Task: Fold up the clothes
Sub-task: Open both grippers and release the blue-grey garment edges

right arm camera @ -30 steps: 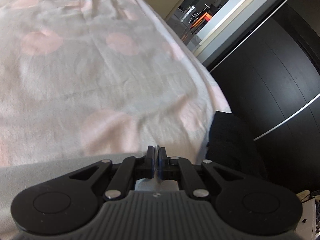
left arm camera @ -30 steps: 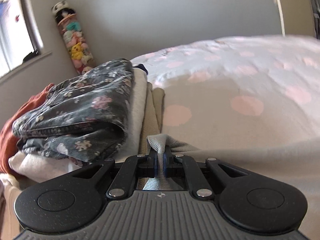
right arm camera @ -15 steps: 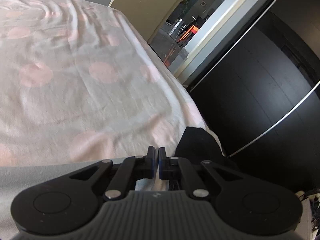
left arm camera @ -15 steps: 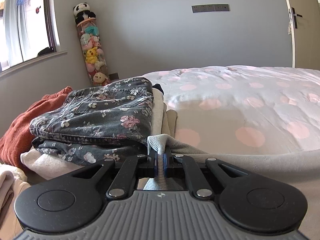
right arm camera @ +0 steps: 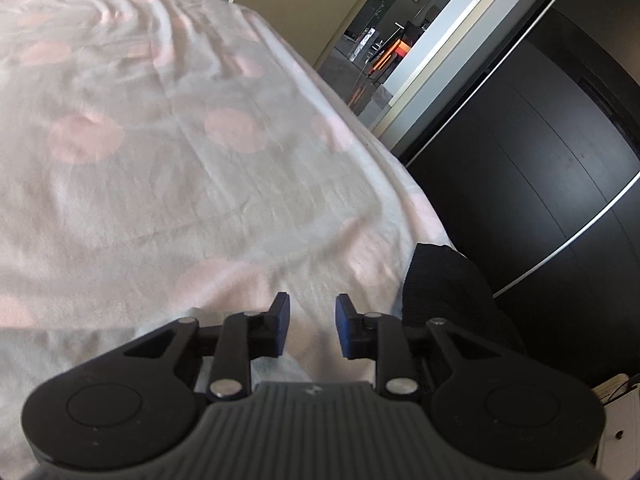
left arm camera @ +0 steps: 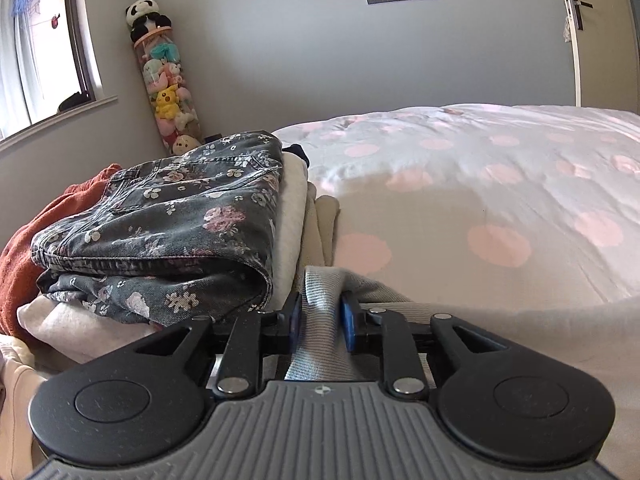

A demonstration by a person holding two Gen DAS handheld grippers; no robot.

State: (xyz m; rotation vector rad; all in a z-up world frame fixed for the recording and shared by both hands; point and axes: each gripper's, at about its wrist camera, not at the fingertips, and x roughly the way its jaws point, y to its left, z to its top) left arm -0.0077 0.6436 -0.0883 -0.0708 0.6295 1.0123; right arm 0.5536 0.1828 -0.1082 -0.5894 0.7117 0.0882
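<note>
A light grey garment (left arm camera: 500, 320) lies across the near edge of the bed (left arm camera: 480, 184). Its ribbed hem (left arm camera: 320, 300) runs up between the blue pads of my left gripper (left arm camera: 322, 316). Those jaws are opening and the hem rests loosely in the gap. In the right wrist view the same grey garment (right arm camera: 60, 352) shows at the lower left. My right gripper (right arm camera: 309, 326) hangs over the bed's right side, its jaws opening with nothing between the pads.
A stack of folded clothes topped by floral denim (left arm camera: 180, 216) sits left of my left gripper, with a rust garment (left arm camera: 24, 248) behind it. A black garment (right arm camera: 448, 292) hangs off the bed's right edge beside a dark wardrobe (right arm camera: 540, 160). A plush-toy tube (left arm camera: 168, 84) stands in the corner.
Both pairs of jaws have parted from shut. The left one has released its pinch on the grey hem, which still lies between the pads. The right one now has an empty gap.
</note>
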